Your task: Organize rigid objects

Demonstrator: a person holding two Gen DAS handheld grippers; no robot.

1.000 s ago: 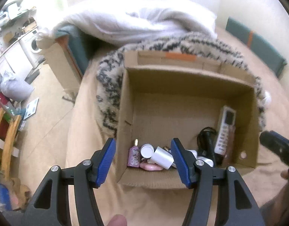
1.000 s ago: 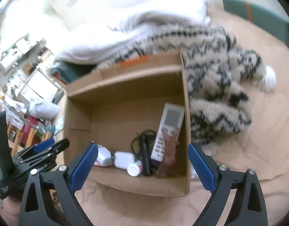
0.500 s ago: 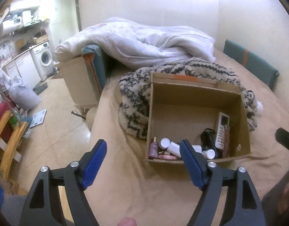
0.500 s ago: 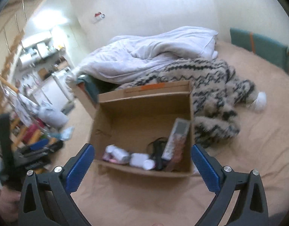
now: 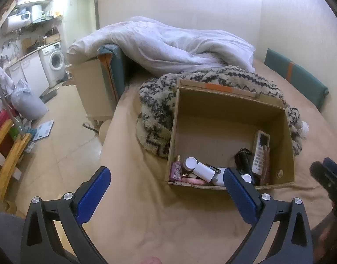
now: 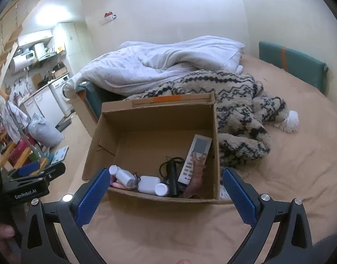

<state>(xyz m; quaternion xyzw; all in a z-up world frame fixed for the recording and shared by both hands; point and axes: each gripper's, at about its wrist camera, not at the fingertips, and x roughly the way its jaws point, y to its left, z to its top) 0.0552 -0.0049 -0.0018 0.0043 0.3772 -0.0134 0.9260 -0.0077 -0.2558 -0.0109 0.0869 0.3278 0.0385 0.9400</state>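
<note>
An open cardboard box (image 5: 230,103) stands on the beige bed sheet. Along its near wall lie a white remote (image 5: 259,151), a purple perfume bottle (image 5: 176,169), white bottles (image 5: 202,171), a black cable (image 5: 244,160) and a brown clip (image 5: 266,165). My left gripper (image 5: 166,173) hovers in front of the box; its jaws are opening, with nothing between them. In the right wrist view the box (image 6: 157,118) and the remote (image 6: 194,158) lie just beyond my right gripper (image 6: 166,173), which is open and empty.
A patterned fleece blanket (image 5: 159,107) wraps the box's back and sides. Behind it is a white duvet (image 5: 168,41), and a teal cushion (image 5: 296,77) leans on the right wall. Left of the bed are tiled floor, a washing machine (image 5: 55,59) and a wooden chair (image 5: 8,149).
Both grippers have pulled back from the box, which now looks smaller and farther off. The left jaws have spread much wider. The things in the box have not moved.
</note>
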